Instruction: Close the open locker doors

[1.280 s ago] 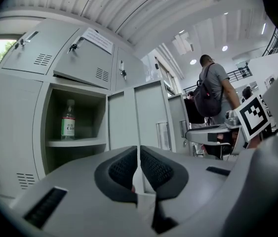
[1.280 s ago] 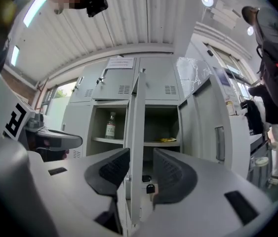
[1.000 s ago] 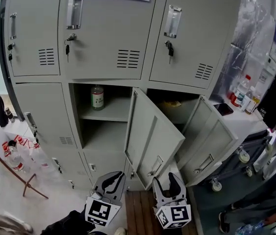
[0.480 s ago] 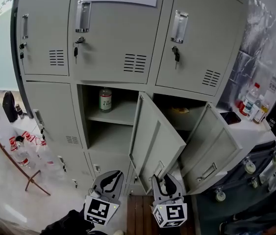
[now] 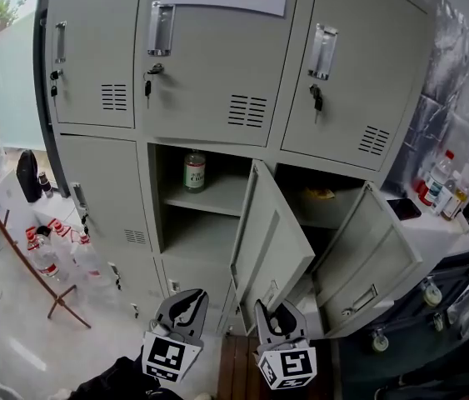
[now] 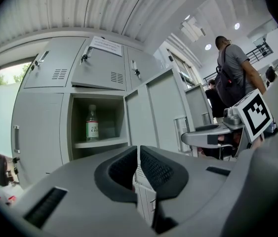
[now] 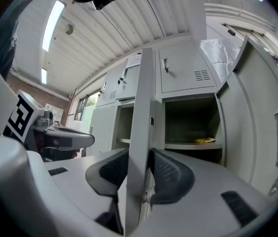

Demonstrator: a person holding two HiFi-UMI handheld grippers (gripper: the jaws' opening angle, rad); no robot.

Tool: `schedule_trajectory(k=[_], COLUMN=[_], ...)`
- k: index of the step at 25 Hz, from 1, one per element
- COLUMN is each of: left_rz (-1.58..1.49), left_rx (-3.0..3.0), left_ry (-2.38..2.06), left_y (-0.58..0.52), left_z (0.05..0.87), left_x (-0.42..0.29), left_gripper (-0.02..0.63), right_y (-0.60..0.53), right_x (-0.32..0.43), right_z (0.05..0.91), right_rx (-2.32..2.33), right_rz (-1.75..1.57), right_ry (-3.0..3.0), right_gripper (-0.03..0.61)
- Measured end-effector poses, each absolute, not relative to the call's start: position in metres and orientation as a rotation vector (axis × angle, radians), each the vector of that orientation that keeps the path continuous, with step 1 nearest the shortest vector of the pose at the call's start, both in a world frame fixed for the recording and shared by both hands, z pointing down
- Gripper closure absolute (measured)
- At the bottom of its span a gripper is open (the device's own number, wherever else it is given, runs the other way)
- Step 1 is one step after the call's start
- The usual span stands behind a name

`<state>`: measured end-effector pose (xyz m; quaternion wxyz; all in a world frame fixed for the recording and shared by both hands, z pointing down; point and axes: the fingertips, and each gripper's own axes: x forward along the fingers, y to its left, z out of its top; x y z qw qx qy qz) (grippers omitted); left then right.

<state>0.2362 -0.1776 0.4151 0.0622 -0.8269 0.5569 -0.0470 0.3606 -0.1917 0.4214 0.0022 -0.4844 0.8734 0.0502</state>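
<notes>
Locker door (image 5: 271,240), hanging open mid-cabinet, sits edge-on between the closing jaws of the right tool (image 5: 274,317): grip firmly, then swing it flush without twisting; the left tool (image 5: 186,302) is pinched together, empty.

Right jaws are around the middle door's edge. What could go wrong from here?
The right gripper is closing its jaws on just the thin edge of the middle door, so it may slip free mid-swing. The right door stands open close beside; the gripper might bump it. The shut left gripper sits before the opening and could be caught.
</notes>
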Motion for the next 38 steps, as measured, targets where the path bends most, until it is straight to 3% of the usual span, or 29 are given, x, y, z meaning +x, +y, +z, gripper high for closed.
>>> schedule_trajectory(k=[14, 38], left_rz=[-0.143, -0.175], left_rx=[-2.384, -2.373], left_ry=[1.858, 1.882], left_y=[-0.161, -0.194], left_z=[0.416, 0.408], left_x=[0.174, 0.038], left_gripper=[0.577, 0.577], right_y=[-0.171, -0.206], right_x=[0.285, 0.143], right_z=[0.42, 0.416], right_rx=[-1.224, -1.207], right_rz=[0.166, 0.117], right_ry=[2.864, 2.882], right_gripper=[0.402, 0.43])
